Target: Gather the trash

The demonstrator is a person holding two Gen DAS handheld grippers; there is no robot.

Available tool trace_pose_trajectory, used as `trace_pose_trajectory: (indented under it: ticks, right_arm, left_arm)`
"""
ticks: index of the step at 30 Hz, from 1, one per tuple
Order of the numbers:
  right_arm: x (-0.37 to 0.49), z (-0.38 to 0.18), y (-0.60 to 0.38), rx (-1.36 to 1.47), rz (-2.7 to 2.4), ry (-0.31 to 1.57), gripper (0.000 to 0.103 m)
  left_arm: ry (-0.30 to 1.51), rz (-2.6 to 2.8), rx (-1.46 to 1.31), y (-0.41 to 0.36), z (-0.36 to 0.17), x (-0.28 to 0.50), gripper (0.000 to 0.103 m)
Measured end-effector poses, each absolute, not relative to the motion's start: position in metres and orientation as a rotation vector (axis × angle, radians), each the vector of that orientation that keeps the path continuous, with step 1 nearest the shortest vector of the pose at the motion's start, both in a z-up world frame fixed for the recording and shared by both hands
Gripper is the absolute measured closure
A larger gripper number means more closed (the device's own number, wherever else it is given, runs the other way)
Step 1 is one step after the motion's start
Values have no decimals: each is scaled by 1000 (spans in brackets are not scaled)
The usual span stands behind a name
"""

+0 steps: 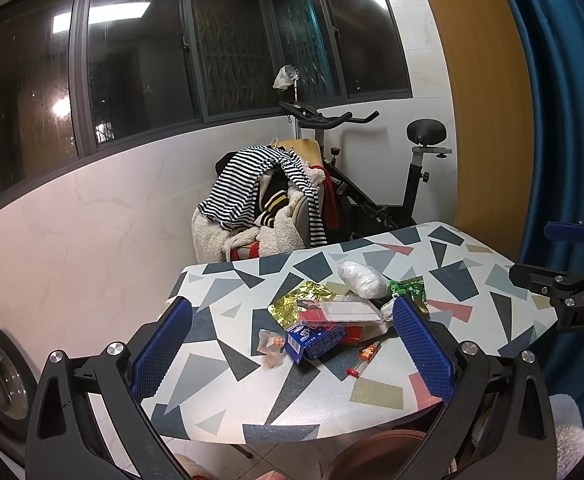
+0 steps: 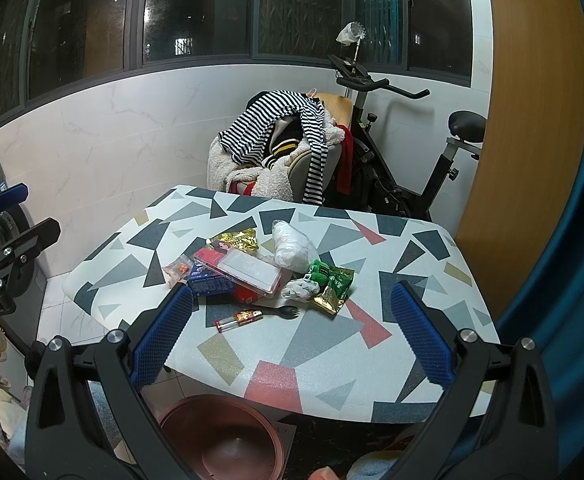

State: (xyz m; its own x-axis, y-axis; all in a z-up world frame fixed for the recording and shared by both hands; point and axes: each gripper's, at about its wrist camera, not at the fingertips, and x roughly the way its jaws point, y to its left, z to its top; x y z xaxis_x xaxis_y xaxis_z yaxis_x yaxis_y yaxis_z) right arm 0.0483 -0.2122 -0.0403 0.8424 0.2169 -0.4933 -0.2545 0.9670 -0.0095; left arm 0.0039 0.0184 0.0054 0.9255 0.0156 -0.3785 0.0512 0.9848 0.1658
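Left gripper point(image 1: 292, 344): held spread wide, nothing between the pads; raised over the near table edge.
Right gripper point(image 2: 292, 328): likewise spread and empty.
Trash pile point(image 2: 260, 268): heaped mid-table point(image 2: 412, 320), ahead of both grippers, untouched.
Lighter point(image 2: 239, 317): lies nearest, just beside a black spork point(image 2: 282, 312).
Green packet point(image 2: 334, 286): right of pile.
Basin point(image 2: 222, 440): brown, possibly a bin, seen below the table edge.

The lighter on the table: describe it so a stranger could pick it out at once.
Start at the table with the triangle pattern and find the litter heap in its middle. On the heap's near edge, closest to the grippers, the lighter lies flat, end to end with a black spork. It alone is a slim clear stick with red caps and an orange printed band.
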Motion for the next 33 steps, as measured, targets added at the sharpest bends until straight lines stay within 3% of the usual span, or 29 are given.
trace_pose_trajectory:
  ticks: [14, 33]
  right_arm:
    - [53, -50, -215, -46, 237, 511, 5]
    - [78, -101, -226, 25, 244, 626, 5]
  left_arm:
    - [407, -50, 237, 13, 0, 12, 5]
    - [476, -84, 192, 25, -56, 42, 5]
